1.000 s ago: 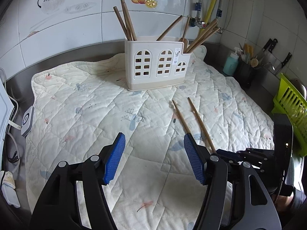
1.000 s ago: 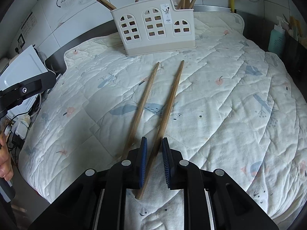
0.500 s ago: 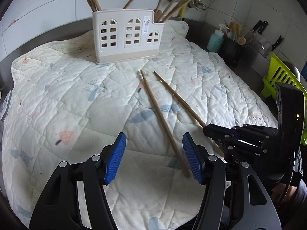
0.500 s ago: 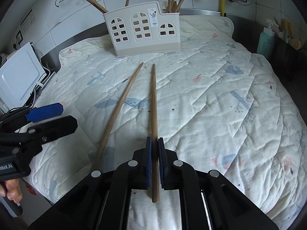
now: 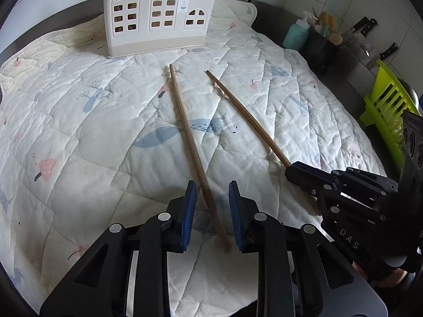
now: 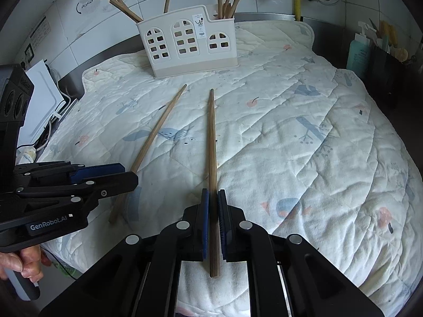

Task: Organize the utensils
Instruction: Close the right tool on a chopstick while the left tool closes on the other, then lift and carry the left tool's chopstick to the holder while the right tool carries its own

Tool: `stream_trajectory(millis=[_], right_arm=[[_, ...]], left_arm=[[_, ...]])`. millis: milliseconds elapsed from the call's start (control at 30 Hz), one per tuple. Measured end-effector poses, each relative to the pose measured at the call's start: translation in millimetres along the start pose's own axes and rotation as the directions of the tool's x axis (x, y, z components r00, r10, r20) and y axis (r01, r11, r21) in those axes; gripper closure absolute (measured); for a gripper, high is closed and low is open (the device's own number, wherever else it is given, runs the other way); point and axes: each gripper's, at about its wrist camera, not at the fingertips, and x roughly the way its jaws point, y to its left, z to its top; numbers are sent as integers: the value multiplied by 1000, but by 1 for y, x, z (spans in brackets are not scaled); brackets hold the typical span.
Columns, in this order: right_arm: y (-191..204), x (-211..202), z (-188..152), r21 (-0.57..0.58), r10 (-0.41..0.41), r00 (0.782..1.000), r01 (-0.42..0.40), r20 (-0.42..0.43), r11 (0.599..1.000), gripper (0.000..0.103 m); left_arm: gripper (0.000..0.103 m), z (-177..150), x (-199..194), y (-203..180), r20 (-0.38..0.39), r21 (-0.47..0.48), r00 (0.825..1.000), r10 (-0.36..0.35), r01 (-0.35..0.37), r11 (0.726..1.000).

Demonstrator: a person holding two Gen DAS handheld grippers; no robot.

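Two long wooden chopsticks lie on a quilted mat. My left gripper (image 5: 212, 189) is open, its blue pads either side of the near end of the left chopstick (image 5: 187, 132) without touching it. My right gripper (image 6: 213, 198) is shut on the near end of the right chopstick (image 6: 211, 137), which also shows in the left wrist view (image 5: 246, 117). The white utensil holder (image 5: 156, 18) stands at the far edge of the mat with several chopsticks in it; it also shows in the right wrist view (image 6: 189, 42).
The quilted mat (image 6: 304, 132) covers a steel counter. A teal bottle (image 5: 296, 35), a black holder with tools and knives stand at the right. A green rack (image 5: 388, 108) is at the far right. A white appliance (image 6: 39, 100) and cables lie left.
My left gripper has moved in over the left chopstick and its jaws have narrowed around it. My right gripper has closed on the right chopstick and swung it straighter.
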Motion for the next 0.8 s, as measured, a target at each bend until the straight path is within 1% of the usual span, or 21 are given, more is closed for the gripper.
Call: stream_trajectory(millis=[33,167,300,400,467,533,600,667,700,733,800], right_arm=[[0,0,-1,-1,2,1000,-2,1,1000,96],[0,0,-2,-8,10,1000,-10,2,1000,96],[-1,1,-3,-9,12,1000,-12,6,1000,96],[-1,0,-5,-6,15,1000,-15,12,1000,96],[2,0,-5,-33,4,1000,-4,8,999,96],[4,0,-6,-39,3,1000,-2,8,999,94],[4,1,-7,-38,0,1000,0,9,999,94],[3,2,-7,-30,1,1000,-1,13,1000,94],[3,2,-6,-29,1,1000,-1,13,1000,94],[3,2,-6,-30,-1,1000,2,14,1000,96],[4,2,-5,-41,-8,1000,8,12,999,96]], left_arm=[[78,0,2,-1,-5,1,1000,15,-15,1000],[82,3,8,0,-22,-4,999,39,-39,999],[90,7,11,-4,-35,33,997,74,-73,997],[93,10,13,-1,-45,51,996,74,-71,996],[93,12,12,1,-49,69,996,80,-76,995],[94,12,13,3,-54,79,995,82,-78,994],[94,13,14,5,-64,80,996,69,-64,995],[93,12,15,2,-69,106,995,70,-62,992],[93,12,16,1,-71,108,995,69,-61,992],[93,12,16,2,-73,106,995,64,-56,993],[92,13,15,6,-74,86,996,49,-42,995]])
